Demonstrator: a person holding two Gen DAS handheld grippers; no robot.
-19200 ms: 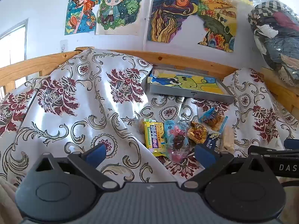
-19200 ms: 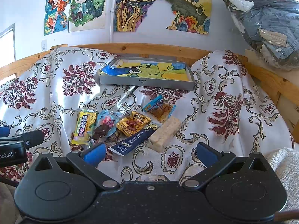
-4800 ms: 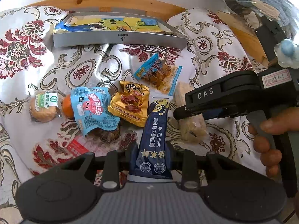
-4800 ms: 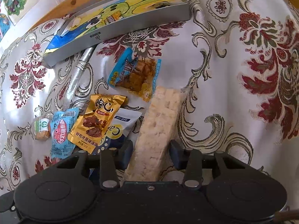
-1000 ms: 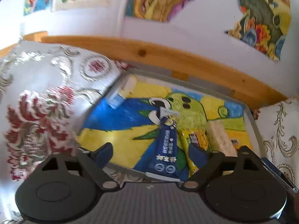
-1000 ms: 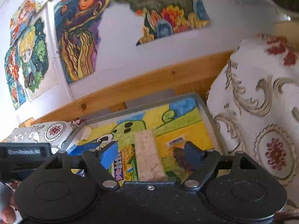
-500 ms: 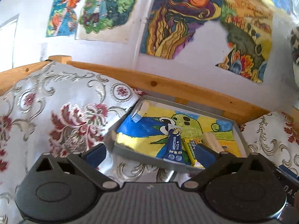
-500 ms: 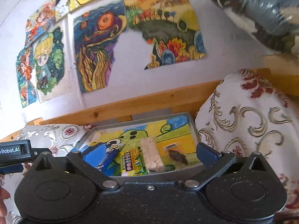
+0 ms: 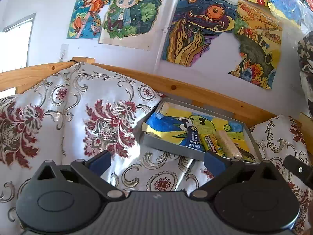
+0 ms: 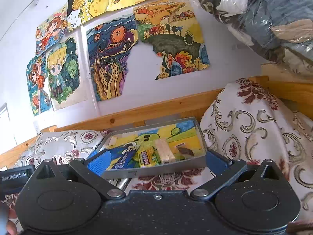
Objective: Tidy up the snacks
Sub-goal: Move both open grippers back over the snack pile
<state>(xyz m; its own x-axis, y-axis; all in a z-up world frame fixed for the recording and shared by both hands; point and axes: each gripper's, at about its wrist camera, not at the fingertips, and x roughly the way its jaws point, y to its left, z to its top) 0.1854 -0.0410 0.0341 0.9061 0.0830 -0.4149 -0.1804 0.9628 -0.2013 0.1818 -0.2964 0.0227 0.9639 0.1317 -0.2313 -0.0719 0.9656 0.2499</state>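
Both the left tool (image 9: 156,161) and right tool (image 10: 156,161) gape wide and empty before the grey tray (image 10: 156,171) holding a blue packet (image 10: 125,159), yellow packet (image 10: 144,157) and pale bar (image 10: 165,150).

- One grey tray (image 10: 166,171), its floor lined with a painted sheet.
- Four snacks lie in it: one dark blue packet (image 10: 125,157), one yellow packet (image 10: 145,157), one pale rice bar (image 10: 165,150), one small dark brown piece (image 10: 185,151).
- Two grippers: the left gripper (image 9: 156,159) and the right gripper (image 10: 156,161), each with two blue-padded fingers spread wide.
- Six drawings, at least, are pinned to the wall (image 10: 176,90).
- One clear bag of clothes (image 10: 264,15).
- One flowered cloth (image 9: 78,107).
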